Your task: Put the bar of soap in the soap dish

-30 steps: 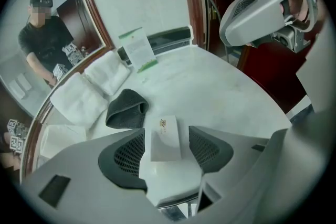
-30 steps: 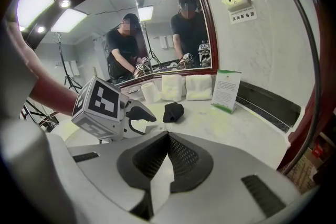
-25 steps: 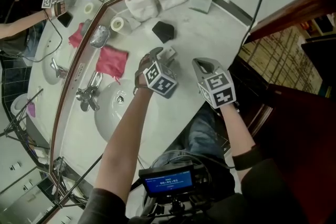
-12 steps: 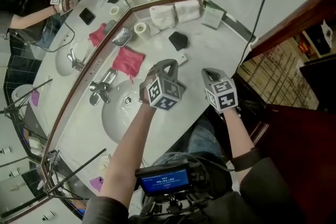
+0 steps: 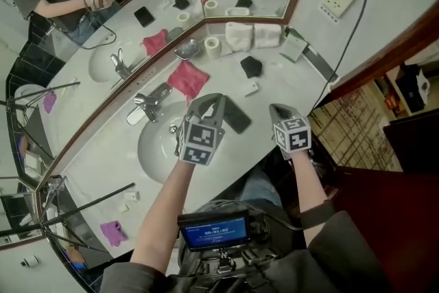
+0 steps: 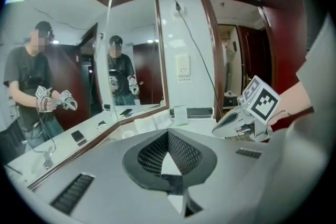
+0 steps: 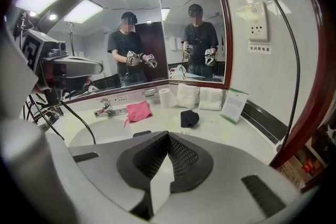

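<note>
A small white bar of soap lies on the white counter, just in front of a black folded cloth. The shiny metal soap dish stands by the mirror, behind a pink cloth; in the right gripper view the soap dish shows at the mirror's foot. My left gripper hangs above the basin's right edge, shut with nothing between its pads. My right gripper is held over the counter's front edge, also shut and empty. Both sit well short of the soap.
A dark flat phone-like slab lies beside the left gripper. A toilet roll, two folded white towels and a card line the back. The faucet and basin lie left. Mirrors enclose the corner.
My left gripper has lifted off the counter near the small white bar and drawn back toward me. The right gripper has shifted a little. The head view has swung upward.
</note>
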